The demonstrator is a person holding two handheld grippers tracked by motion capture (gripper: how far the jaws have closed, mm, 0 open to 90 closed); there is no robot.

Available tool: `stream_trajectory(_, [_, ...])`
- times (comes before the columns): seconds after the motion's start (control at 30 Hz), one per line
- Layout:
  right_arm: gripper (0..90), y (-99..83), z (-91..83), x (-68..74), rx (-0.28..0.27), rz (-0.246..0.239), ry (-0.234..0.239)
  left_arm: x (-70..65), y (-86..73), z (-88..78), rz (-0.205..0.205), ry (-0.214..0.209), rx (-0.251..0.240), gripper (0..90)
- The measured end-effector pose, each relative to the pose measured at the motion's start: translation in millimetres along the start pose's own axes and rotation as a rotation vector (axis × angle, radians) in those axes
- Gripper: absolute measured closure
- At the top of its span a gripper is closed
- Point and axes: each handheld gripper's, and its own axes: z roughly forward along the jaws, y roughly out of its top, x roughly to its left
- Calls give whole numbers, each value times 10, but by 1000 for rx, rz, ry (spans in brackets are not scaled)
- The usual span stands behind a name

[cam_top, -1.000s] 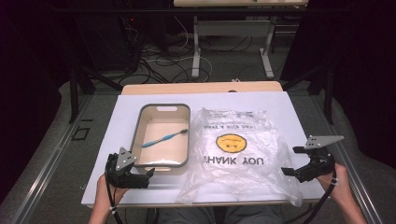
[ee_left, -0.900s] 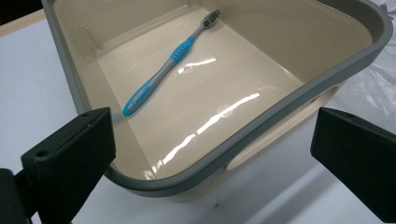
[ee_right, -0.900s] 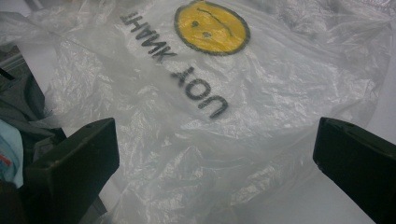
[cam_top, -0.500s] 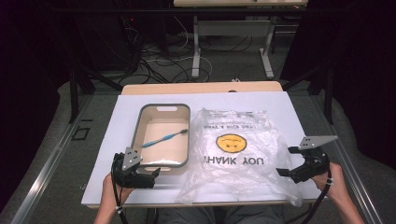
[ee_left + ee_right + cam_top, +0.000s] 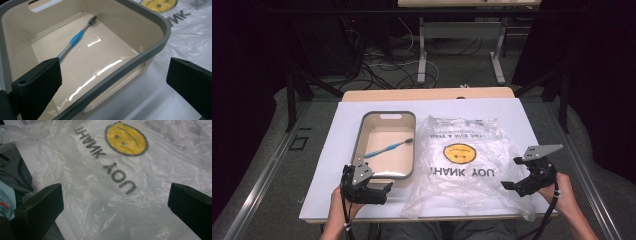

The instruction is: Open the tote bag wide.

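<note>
Clear plastic bag [image 5: 464, 162] ahead of the wide-apart right gripper [image 5: 520, 181], blue toothbrush [image 5: 75, 41] in the tub [image 5: 160, 30] beyond the left gripper [image 5: 379, 192], jaws spread astride the near rim.

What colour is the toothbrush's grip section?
Bright blue, on a grey toothbrush; clearest in the left gripper view.

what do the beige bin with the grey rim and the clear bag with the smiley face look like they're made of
Beige bin with grey rim: likely hard moulded plastic, glossy; light streaks reflect off its floor. Clear smiley-face bag: thin plastic film, probably polyethylene; crinkled, translucent, with printed lettering.
</note>
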Motion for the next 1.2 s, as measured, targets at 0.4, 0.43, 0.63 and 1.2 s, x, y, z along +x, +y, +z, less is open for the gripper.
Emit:
stream_trajectory(0.4, [1, 62, 129, 104, 29, -32, 12, -237, 71, 93, 50, -58, 14, 1])
stream_trajectory(0.43, [1, 66, 140, 117, 34, -31, 14, -256, 77, 100, 54, -64, 18, 1])
stream_trajectory(0.63, [15, 82, 214, 174, 47, -44, 13, -350, 89, 158, 68, -99, 29, 1])
stream_trajectory(1.2, [103, 89, 432, 341, 116, -77, 62, -465, 148, 117, 104, -101, 0, 1])
